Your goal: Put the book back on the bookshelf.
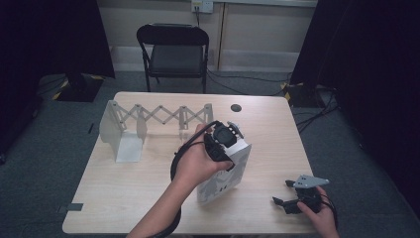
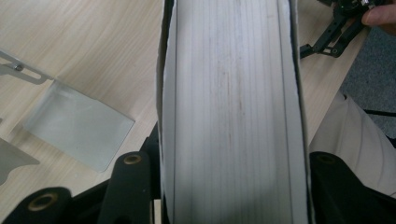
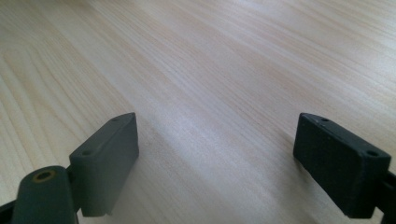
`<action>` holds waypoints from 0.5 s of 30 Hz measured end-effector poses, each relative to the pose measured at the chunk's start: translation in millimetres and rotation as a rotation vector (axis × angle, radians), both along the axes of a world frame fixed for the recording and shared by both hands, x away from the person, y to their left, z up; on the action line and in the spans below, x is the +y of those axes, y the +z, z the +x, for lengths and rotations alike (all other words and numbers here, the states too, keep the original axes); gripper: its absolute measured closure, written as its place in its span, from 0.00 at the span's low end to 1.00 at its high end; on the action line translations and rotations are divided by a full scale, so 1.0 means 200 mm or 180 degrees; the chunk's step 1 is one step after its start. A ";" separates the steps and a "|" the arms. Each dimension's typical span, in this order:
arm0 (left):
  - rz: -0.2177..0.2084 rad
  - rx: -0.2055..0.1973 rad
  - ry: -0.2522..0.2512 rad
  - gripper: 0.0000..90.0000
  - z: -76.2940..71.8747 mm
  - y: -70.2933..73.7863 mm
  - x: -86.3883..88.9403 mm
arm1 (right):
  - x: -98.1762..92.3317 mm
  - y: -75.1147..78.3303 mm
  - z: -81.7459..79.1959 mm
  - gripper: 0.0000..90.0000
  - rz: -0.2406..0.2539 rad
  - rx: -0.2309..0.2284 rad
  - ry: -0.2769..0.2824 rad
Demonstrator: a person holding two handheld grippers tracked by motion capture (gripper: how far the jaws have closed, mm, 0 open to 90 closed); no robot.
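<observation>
Left tool clamps the book – its page edges face that tool's view.

Soft, even overhead light — dim, dark edges (curtains); close gripper views blur slightly, shadows faint.

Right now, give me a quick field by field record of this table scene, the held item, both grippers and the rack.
held item: thick white book, gripped across its pages
left gripper: shut on the book, mid table
right gripper: open, nothing between its jaws, near the table's front right edge
rack: white expanding book rack, far left
surface: light wood table
</observation>
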State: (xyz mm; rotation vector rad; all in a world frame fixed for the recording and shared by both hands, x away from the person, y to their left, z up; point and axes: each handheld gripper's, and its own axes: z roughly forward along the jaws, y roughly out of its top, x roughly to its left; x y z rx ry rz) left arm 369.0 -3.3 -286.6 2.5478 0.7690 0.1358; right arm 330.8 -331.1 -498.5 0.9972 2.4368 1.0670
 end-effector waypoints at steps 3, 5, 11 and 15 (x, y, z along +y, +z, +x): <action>0.0009 -0.0015 0.0019 0.59 0.00 0.00 0.01 | 0.00 0.00 0.00 0.15 0.0003 0.0000 0.0006; 0.0016 -0.0006 0.0038 0.60 0.00 0.01 0.02 | 0.00 0.00 0.00 0.15 0.0002 0.0003 0.0004; 0.0019 -0.0021 0.0082 0.60 0.00 0.02 0.06 | 0.00 0.00 0.00 0.15 0.0003 0.0003 0.0004; 0.0037 -0.0024 0.0106 0.59 -0.01 0.02 0.07 | 0.00 0.00 0.00 0.15 -0.0007 -0.0004 0.0006</action>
